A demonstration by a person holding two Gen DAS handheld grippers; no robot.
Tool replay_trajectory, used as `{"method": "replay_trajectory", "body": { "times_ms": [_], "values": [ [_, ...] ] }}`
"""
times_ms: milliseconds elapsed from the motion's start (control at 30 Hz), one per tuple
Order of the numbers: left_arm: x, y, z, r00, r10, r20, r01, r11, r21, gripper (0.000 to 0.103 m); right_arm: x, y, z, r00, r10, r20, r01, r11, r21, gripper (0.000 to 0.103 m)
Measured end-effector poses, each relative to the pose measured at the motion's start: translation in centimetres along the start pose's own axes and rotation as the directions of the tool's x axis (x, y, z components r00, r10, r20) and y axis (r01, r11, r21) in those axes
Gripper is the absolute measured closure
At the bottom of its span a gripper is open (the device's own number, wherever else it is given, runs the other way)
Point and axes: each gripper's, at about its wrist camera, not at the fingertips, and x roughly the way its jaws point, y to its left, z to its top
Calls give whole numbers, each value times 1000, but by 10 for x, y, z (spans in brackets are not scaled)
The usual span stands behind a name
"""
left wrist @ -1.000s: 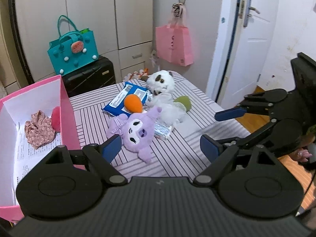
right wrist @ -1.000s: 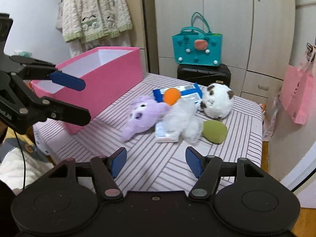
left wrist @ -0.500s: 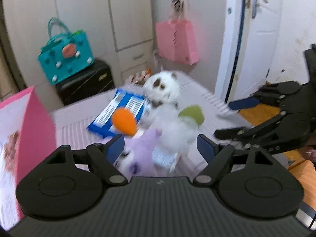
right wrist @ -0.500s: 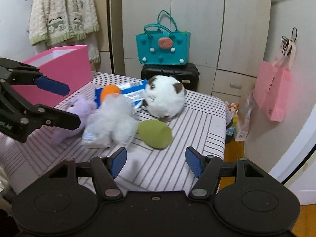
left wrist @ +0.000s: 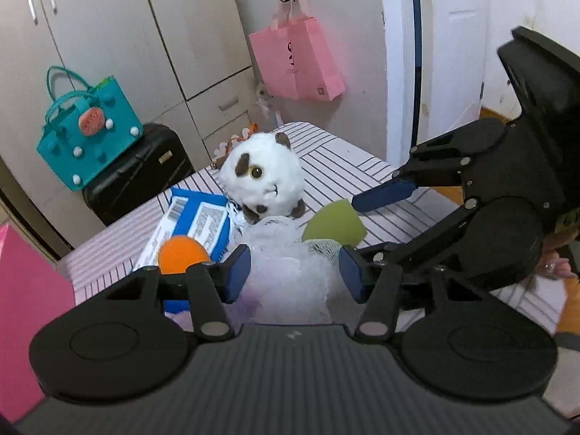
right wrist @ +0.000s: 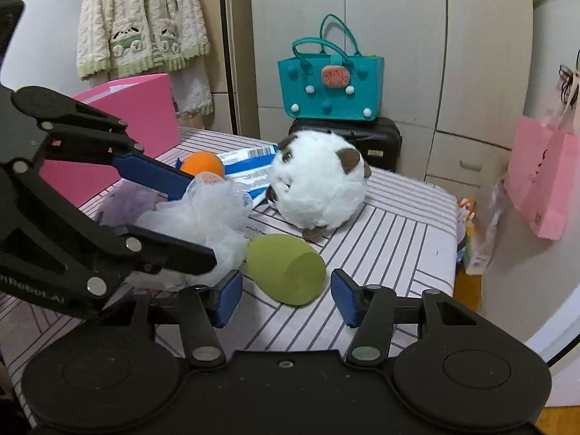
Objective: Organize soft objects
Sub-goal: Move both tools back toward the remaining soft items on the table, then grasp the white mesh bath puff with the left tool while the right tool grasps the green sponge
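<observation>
On the striped table [right wrist: 398, 224] lie a white mesh bath puff [left wrist: 290, 272] [right wrist: 214, 214], a green sponge [right wrist: 286, 268] [left wrist: 335, 223], a round white-and-brown plush [right wrist: 319, 181] [left wrist: 262, 177], an orange sponge [left wrist: 181, 253] [right wrist: 203, 163] and a purple plush [right wrist: 127, 203]. My left gripper [left wrist: 293, 272] is open, its fingers either side of the puff. My right gripper [right wrist: 286, 297] is open, its fingers flanking the green sponge. The pink box [right wrist: 145, 116] stands at the table's left.
A blue-and-white packet [left wrist: 199, 217] lies under the toys. A teal bag [right wrist: 330, 87] sits on a black suitcase [right wrist: 380, 141] behind the table. A pink bag [right wrist: 543, 181] hangs at right. The table's right edge drops off near the door [left wrist: 453, 54].
Both grippers have moved forward and lower toward the toys. The left one now straddles the white puff, and the right one has closed in on the green sponge.
</observation>
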Motion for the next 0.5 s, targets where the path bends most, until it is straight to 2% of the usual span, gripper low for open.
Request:
{"method": "replay_trajectory", "body": {
  "times_ms": [167, 200, 233, 333, 400, 500],
  "values": [
    [11, -1, 2, 999, 31, -5, -31, 999, 38, 50, 9, -4, 0, 1000, 0, 13, 0, 1000, -13, 44],
    [12, -1, 1, 999, 32, -7, -31, 999, 43, 48, 9, -4, 0, 1000, 2, 14, -2, 1000, -17, 47],
    [13, 0, 1, 1000, 29, -11, -28, 998, 48, 49, 8, -3, 0, 1000, 8, 9, -8, 1000, -14, 57],
    [14, 3, 2, 999, 20, -29, -19, 999, 49, 50, 1, -5, 6, 999, -4, -40, 6, 999, 45, 58],
    [11, 7, 3, 999, 24, -29, -24, 1000, 12, 50, -7, -6, 6, 999, -12, -31, 14, 998, 67, 58],
    [9, 10, 4, 999, -15, -37, 14, 1000, -6, 50, -17, -9, 3, 1000, -11, -26, 14, 996, 93, 58]
  ]
}}
